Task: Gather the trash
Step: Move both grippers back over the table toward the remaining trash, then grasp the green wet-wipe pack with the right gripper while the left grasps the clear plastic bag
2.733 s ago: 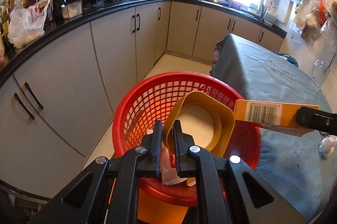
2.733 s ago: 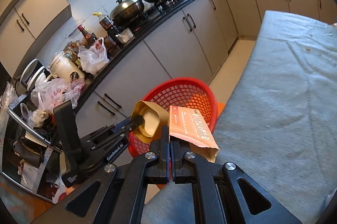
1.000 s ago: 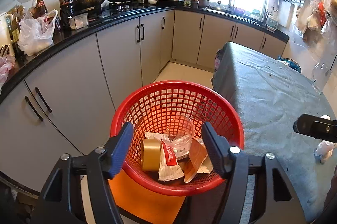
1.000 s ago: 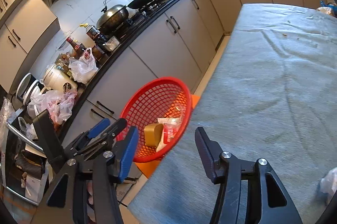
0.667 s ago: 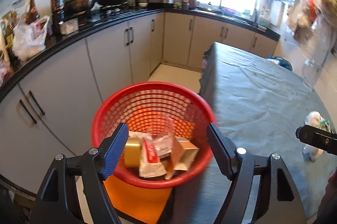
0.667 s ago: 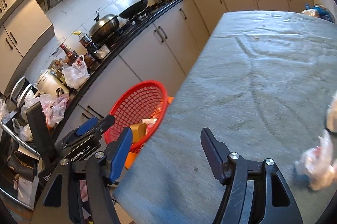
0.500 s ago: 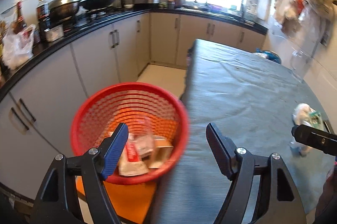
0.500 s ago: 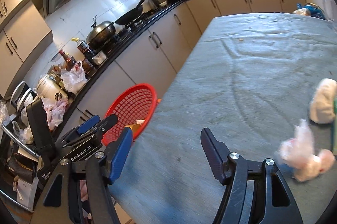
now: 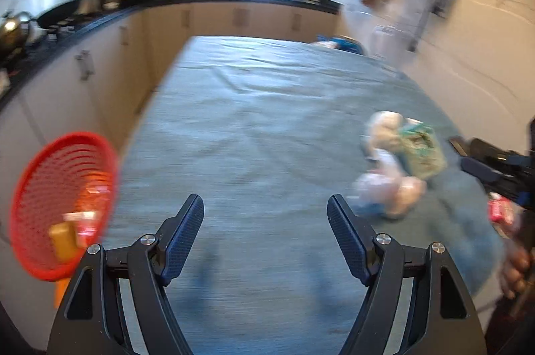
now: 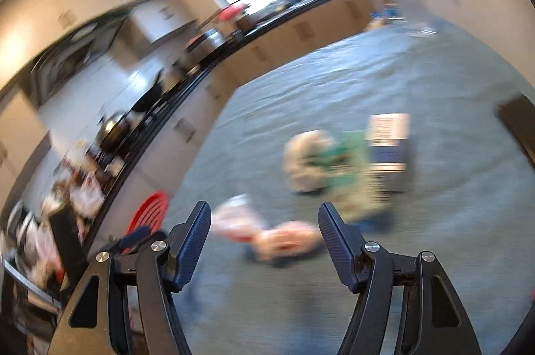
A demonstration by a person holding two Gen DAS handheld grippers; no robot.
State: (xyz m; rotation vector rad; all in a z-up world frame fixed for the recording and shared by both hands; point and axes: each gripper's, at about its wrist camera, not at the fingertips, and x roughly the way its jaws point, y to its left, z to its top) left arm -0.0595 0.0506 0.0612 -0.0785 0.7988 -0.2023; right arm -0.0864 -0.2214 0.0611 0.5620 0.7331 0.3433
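Grey table (image 10: 434,81) | trash pile (image 10: 284,238) between right tool (image 10: 264,233) fingers, untouched

Table trash (image 10: 301,239) motion-blurred, unidentifiable

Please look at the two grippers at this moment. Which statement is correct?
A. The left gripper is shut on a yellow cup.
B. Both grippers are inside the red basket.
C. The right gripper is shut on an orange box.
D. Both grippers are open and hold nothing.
D: the left gripper and the right gripper both have their jaws wide apart with nothing between them, above the table.
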